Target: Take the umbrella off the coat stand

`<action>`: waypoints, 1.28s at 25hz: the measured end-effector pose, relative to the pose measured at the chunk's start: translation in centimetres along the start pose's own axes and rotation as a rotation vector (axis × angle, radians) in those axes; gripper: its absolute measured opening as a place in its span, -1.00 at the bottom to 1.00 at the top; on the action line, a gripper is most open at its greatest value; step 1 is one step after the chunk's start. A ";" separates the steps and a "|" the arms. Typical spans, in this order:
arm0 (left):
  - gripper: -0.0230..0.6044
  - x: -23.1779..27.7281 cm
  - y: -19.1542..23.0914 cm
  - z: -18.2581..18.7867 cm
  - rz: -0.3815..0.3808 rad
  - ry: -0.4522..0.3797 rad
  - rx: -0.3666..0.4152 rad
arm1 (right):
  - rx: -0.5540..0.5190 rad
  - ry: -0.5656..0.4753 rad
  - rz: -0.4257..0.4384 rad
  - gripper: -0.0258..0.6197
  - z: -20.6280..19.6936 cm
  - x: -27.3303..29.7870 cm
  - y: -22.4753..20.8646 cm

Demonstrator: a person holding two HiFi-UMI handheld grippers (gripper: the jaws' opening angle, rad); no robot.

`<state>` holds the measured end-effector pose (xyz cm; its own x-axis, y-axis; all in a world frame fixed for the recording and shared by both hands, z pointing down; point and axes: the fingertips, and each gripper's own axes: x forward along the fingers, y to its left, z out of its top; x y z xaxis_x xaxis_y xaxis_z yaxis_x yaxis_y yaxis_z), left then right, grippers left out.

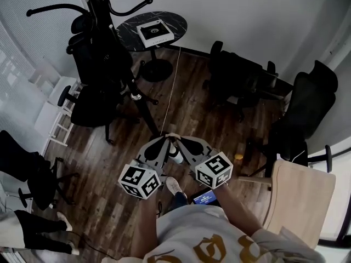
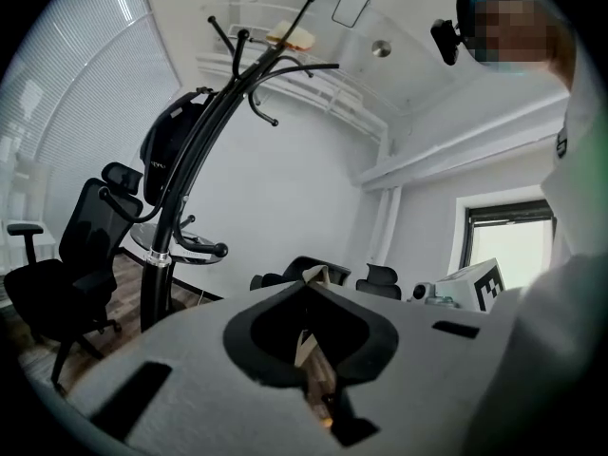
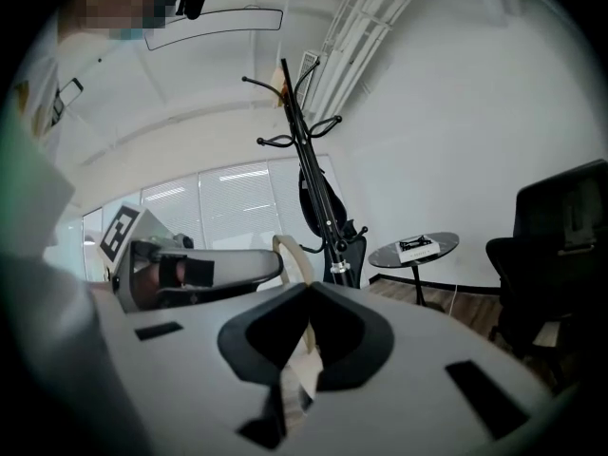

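Observation:
The black coat stand (image 1: 96,15) rises at the far left, about a metre beyond both grippers. In the left gripper view, the coat stand (image 2: 180,183) carries a black bundle (image 2: 169,155) against its pole and a tan wooden handle (image 2: 291,36) over a top hook. I take these for the umbrella, and it shows again as a dark shape (image 3: 317,202) in the right gripper view. My left gripper (image 1: 166,139) and right gripper (image 1: 180,141) are held low, tips nearly touching each other. Both are shut with nothing between the jaws.
A round dark table (image 1: 175,23) holding a white box (image 1: 155,32) stands just behind the stand. Black office chairs (image 1: 90,106) (image 1: 238,78) (image 1: 307,106) ring the wooden floor. A pale wooden chair (image 1: 300,196) is close on my right. A white cable (image 1: 171,86) crosses the floor.

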<state>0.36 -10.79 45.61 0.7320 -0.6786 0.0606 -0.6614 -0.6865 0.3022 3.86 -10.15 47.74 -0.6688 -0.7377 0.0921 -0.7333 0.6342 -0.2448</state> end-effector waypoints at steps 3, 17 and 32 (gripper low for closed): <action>-0.85 -0.7 -1.8 0.2 -0.011 -0.002 0.016 | 0.005 -0.030 -0.008 -0.86 0.4 -1.9 0.8; -0.85 -4.3 -7.2 -0.3 -0.027 -0.043 0.012 | 0.012 -0.092 0.010 -0.87 0.5 -7.2 4.4; -0.85 -6.5 -10.0 0.7 -0.038 -0.093 0.009 | -0.022 -0.105 0.012 -0.87 1.9 -9.8 6.2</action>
<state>2.13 0.29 41.48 0.7384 -0.6733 -0.0393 -0.6355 -0.7141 0.2937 6.11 0.53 43.53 -0.6623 -0.7492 -0.0126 -0.7283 0.6476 -0.2239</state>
